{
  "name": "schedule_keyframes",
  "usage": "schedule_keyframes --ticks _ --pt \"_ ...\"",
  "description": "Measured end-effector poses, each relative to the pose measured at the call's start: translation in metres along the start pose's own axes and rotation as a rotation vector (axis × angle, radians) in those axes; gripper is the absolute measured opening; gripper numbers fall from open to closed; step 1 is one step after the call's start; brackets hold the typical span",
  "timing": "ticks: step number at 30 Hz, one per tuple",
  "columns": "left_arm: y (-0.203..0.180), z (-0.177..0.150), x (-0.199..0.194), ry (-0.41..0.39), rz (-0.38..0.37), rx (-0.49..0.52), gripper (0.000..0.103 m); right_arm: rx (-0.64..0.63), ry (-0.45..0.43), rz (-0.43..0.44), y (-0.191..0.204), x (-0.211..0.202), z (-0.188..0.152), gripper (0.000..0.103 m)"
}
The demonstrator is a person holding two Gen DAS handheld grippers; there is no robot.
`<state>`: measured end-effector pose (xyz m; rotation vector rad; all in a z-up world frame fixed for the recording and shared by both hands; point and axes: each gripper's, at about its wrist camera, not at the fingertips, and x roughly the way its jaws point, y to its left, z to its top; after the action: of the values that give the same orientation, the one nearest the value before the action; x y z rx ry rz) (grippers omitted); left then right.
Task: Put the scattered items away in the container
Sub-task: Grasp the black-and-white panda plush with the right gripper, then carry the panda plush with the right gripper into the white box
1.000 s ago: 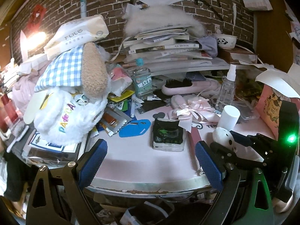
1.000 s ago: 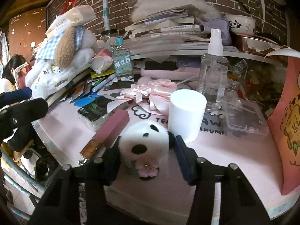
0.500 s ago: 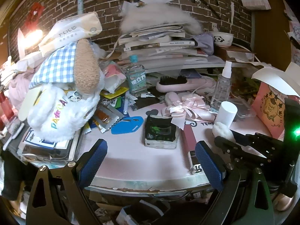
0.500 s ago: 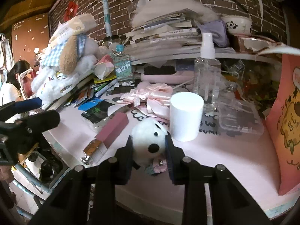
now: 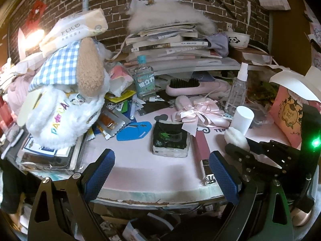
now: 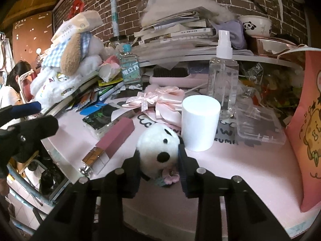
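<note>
Two jaws | right gripper (image 6: 158,156) clamps panda plush (image 6: 158,144) | left gripper (image 5: 160,172) wide | tissues (image 5: 74,30) "TOLO"

The tissue pack (image 5: 74,31) reads "TOLO"; the plush toy (image 5: 60,120) bears "PA".

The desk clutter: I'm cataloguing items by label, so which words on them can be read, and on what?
"PA" then "CA", middle letters unclear: white plush.
"東立方": clear bottle.
"TOLO" or similar, unsure: tissue pack.
"TE...", rest hidden: pink mat.
Book spines: too small to read.

Fluffy panda plush (image 6: 158,150), squeezed upright
</note>
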<state>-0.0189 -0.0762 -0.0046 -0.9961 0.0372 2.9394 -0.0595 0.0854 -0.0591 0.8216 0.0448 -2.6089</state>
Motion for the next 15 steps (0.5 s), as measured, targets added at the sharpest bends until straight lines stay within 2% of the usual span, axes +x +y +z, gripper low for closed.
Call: schedule_keyframes --ticks 10,15 --pt "0.005 -0.004 0.006 0.014 -0.006 -0.017 0.094 -0.010 -0.053 0.027 0.001 -0.016 0.006 0.027" --pt "0.004 -0.004 0.007 0.019 -0.009 -0.015 0.094 -0.011 -0.099 0.084 0.001 -0.038 0.020 0.027"
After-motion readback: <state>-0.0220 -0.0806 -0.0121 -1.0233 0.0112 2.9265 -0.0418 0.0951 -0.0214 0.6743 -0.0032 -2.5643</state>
